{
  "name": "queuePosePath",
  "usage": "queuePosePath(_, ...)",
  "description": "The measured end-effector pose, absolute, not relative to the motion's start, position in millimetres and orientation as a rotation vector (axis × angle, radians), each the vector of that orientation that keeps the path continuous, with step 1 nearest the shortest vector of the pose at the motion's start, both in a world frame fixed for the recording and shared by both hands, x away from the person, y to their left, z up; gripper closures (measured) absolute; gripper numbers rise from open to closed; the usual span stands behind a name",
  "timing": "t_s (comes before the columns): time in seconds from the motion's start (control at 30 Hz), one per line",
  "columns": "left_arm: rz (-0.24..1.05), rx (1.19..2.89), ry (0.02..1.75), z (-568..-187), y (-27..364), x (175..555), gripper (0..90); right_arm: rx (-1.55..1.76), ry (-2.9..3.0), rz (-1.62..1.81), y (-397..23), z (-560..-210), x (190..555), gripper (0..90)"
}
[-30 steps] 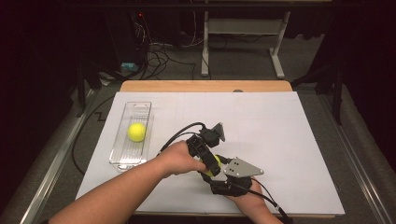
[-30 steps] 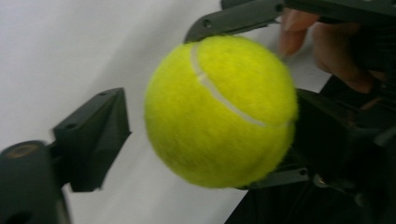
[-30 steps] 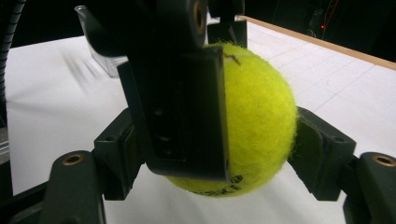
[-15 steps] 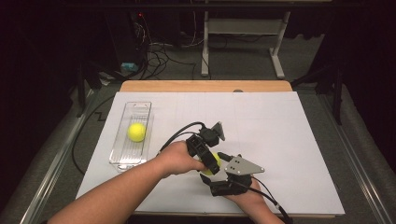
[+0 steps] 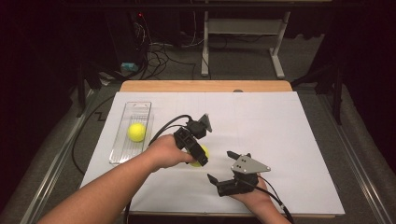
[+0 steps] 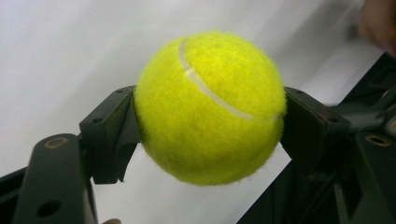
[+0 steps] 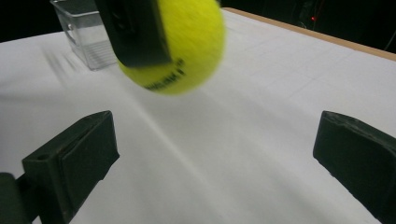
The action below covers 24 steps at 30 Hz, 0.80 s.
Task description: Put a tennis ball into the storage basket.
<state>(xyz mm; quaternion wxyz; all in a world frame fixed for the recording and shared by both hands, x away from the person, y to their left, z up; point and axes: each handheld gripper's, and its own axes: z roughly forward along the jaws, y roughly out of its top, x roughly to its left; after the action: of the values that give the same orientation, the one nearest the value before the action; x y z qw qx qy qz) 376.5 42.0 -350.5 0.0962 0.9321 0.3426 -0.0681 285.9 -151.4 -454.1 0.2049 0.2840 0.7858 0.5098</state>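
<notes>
Tennis ball (image 6: 210, 107) clamped in the left gripper (image 5: 198, 151), lifted just clear of the white table cover (image 5: 280, 130).

Pressed from both sides by the black pads (image 6: 112, 135) (seam line running across the felt), held near the middle of the cover, a little left of the right gripper (image 5: 224, 170). Right gripper low near the front edge, jaws just opened wide with nothing between them, only bare cover. Seen from the right gripper view, ball hanging above and beyond those spread jaws. Second tennis ball (image 5: 136, 132) resting inside the clear tray (image 5: 140, 107) at the left side of the cover, well apart from both grippers.
</notes>
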Motion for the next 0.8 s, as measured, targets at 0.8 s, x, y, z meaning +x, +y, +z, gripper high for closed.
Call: queuePosePath(0.8, -0.135, 2.673, 1.257, -328, 133, 395, 26.7, 0.933, 2.058, 1.331, -224, -452, 297, 0.0)
